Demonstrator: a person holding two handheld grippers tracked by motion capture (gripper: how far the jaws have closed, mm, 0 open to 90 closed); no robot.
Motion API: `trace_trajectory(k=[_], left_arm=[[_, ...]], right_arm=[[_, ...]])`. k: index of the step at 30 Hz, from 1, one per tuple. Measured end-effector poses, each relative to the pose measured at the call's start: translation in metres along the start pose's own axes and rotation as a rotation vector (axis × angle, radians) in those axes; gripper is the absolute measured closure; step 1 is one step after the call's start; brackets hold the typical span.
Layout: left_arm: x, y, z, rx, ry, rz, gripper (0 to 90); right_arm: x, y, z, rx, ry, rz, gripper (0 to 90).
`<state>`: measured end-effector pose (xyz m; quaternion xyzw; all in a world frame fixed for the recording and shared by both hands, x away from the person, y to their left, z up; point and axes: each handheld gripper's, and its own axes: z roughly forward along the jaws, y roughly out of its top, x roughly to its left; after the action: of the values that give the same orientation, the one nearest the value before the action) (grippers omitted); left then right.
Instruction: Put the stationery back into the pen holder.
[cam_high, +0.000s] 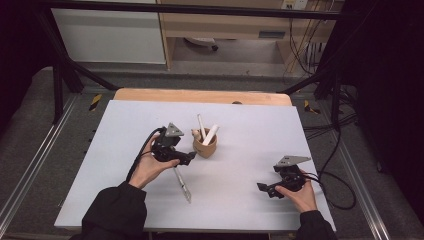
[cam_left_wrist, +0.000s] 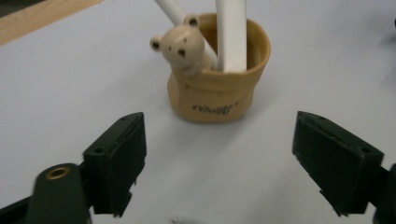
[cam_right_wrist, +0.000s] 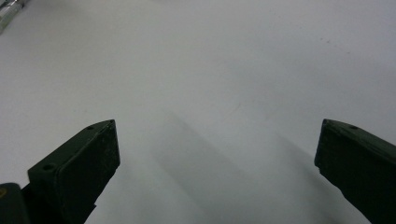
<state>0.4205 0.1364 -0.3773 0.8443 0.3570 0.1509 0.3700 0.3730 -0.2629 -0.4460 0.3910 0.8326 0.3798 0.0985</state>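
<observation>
A tan cup (cam_high: 205, 146) with a small animal head on its rim stands near the middle of the white table (cam_high: 250, 125). Two white sticks (cam_high: 210, 134) lean inside it. In the left gripper view the cup (cam_left_wrist: 219, 100) sits just beyond the jaws, with a white stick (cam_left_wrist: 232, 32) upright in it. My left gripper (cam_high: 191, 158) is open beside the cup's near left side, with nothing between its jaws (cam_left_wrist: 218, 135). A silvery pen (cam_high: 183, 185) lies on the table below that hand. My right gripper (cam_high: 261, 188) rests open at the near right, over bare table (cam_right_wrist: 218, 123).
The table's wooden far edge (cam_high: 200, 95) lies beyond the white sheet. Black frame bars (cam_high: 65, 65) and cables (cam_high: 335, 150) flank the table. The pen's tip (cam_right_wrist: 8, 11) shows at the top left of the right gripper view.
</observation>
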Motion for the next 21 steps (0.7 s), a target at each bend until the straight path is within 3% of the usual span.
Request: trace_trajectory(k=[9,15,17,21], left_arm=[[0.006,-0.038,-0.010,0.022,-0.014,-0.019,4.7],[0.011,-0.058,-0.017,0.020,-0.030,-0.054,4.8],[0.011,-0.063,-0.020,0.022,-0.028,-0.043,4.8],[0.011,-0.072,-0.022,0.026,-0.025,-0.050,12.7]], right_arm=[[0.001,0.001,0.001,-0.001,-0.008,0.012,0.8],[0.004,0.002,0.003,0.003,-0.018,0.013,0.8],[0.006,0.003,0.004,0.005,-0.019,0.012,0.7],[0.009,0.005,0.006,0.010,-0.028,0.010,0.7]])
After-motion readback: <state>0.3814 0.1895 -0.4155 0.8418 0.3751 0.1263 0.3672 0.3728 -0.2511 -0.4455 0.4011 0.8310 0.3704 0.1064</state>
